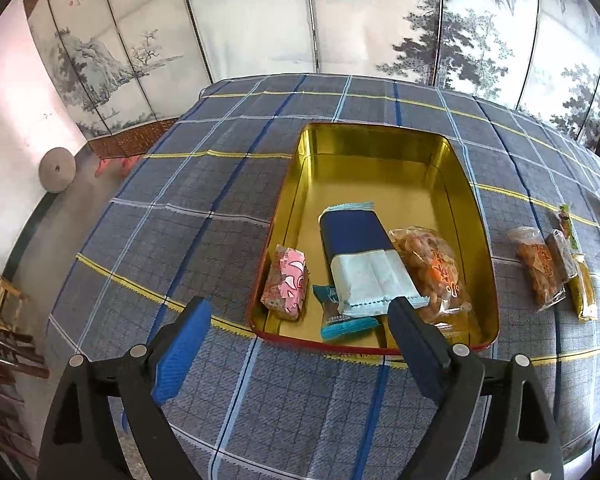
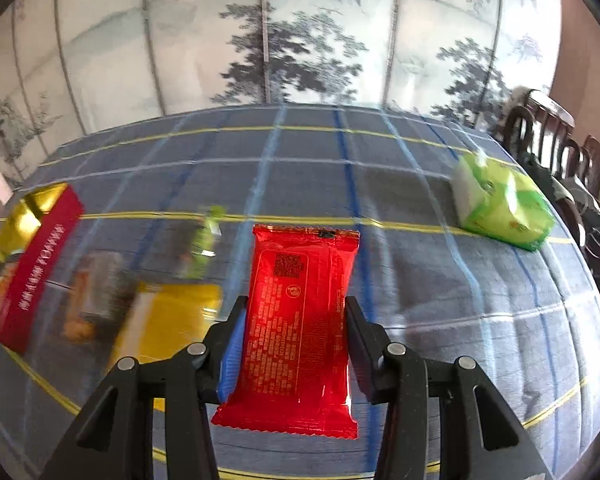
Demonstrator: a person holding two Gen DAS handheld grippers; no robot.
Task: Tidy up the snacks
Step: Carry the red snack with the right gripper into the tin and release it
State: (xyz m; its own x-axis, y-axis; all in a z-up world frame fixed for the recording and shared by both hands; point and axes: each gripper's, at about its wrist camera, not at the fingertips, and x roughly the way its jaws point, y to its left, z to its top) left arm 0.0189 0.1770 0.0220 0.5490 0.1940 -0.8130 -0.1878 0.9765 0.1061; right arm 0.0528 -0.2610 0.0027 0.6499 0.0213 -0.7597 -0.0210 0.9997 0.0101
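Tin: a gold-lined tin (image 1: 374,148) with a red outer wall sits on the checked tablecloth (image 1: 204,184); its far half is bare.
Tin contents: a pink packet (image 1: 286,282) at the near left, a navy and pale blue packet (image 1: 362,258) in the middle lying over a teal packet (image 1: 342,318), and a clear bag of fried snacks (image 1: 434,272) at the right.
Left gripper: the left gripper (image 1: 300,326) hangs over the near edge of the tin, jaws spread wide, nothing between them; the navy packet lies just beyond its tips.
Right gripper: the right gripper (image 2: 296,320) clamps a red packet (image 2: 300,316) by its long sides, jaws narrow, the packet clear of the cloth.
Loose snacks: a second bag of fried snacks (image 1: 538,266), a dark bar (image 1: 560,254), a yellow packet (image 1: 582,288) and a small green one (image 1: 566,220) lie on the cloth right of the tin.
Other: a green tissue pack (image 2: 502,206) sits well apart at the far right.
Step in hand: judged, the red packet is being carried toward the tin, seen blurred at the left of the right wrist view.
Next move: judged, bring the red packet over the tin's bare far half, lower it flat and release; the idle gripper should clear the near edge first.
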